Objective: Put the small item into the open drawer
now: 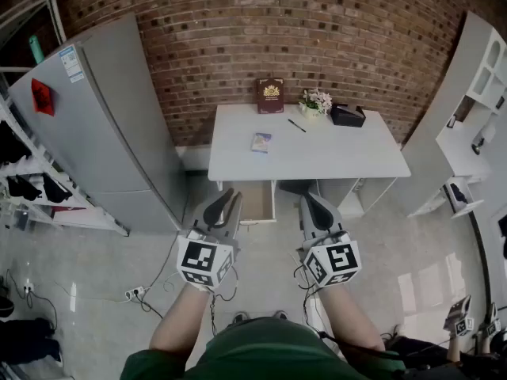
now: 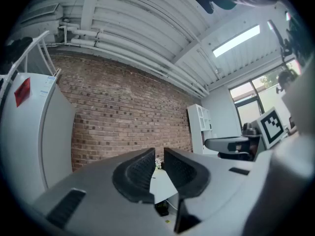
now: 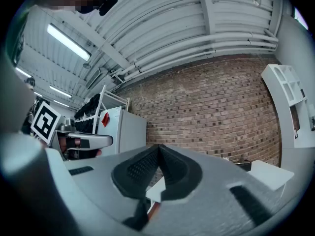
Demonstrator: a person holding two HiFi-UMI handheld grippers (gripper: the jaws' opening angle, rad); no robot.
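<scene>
The small item (image 1: 261,142), a flat bluish packet, lies on the white table (image 1: 341,153) towards its left side. Below the table's front edge the open drawer (image 1: 256,202) is pulled out towards me. Both grippers hover well short of the table, above the floor. My left gripper (image 1: 225,204) (image 2: 159,154) points at the drawer; its jaws stand a narrow gap apart and hold nothing. My right gripper (image 1: 310,204) (image 3: 158,149) is shut, tips touching, and empty.
At the back of the table are a dark red book (image 1: 270,96), a flower pot (image 1: 316,101), a black box (image 1: 348,115) and a pen (image 1: 297,125). A grey fridge (image 1: 103,125) stands to the left, white shelving (image 1: 475,93) to the right. Cables lie on the floor (image 1: 142,295).
</scene>
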